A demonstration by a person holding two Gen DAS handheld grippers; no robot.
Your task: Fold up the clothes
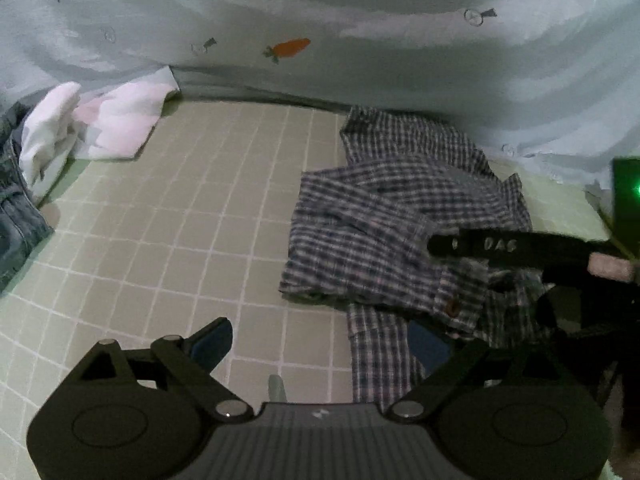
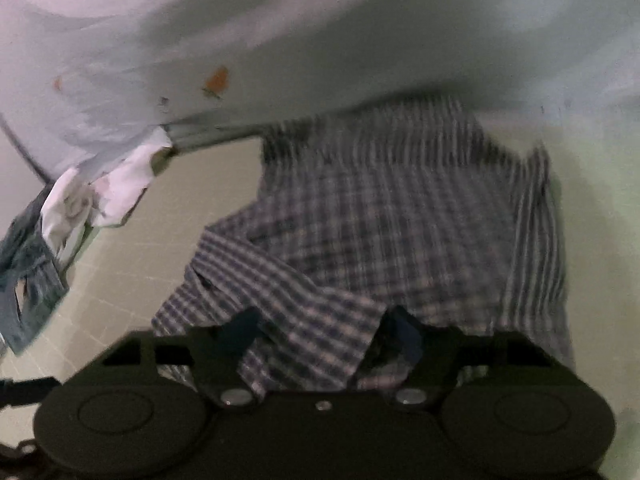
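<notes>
A checked shirt (image 1: 384, 216) is lying rumpled on the gridded green worktop (image 1: 192, 216), filling the right-centre of the left wrist view and backing onto a pale sheet printed with carrots (image 1: 320, 20) that is hanging across the top of the frame. The left gripper (image 1: 324, 344) is sitting at the bottom of that view with its fingers (image 1: 212, 340) spread wide and holding nothing; its right finger is lying over a strip of the shirt that is trailing toward the lower edge, while its left finger is hanging over bare worktop. From the right edge of that frame the right gripper (image 1: 440, 246) is reaching in over the shirt. In the right wrist view, which is blurred, the right gripper (image 2: 320, 340) is showing its fingers (image 2: 240, 332) partly closed with a fold of the shirt (image 2: 380, 220) running between them; whether the pads are actually pressing on the cloth is not possible to tell. At the left of both views a crumpled white garment (image 1: 108, 124) is lying beside a piece of blue denim (image 1: 16, 216), well apart from the shirt, with open worktop stretching between them.
</notes>
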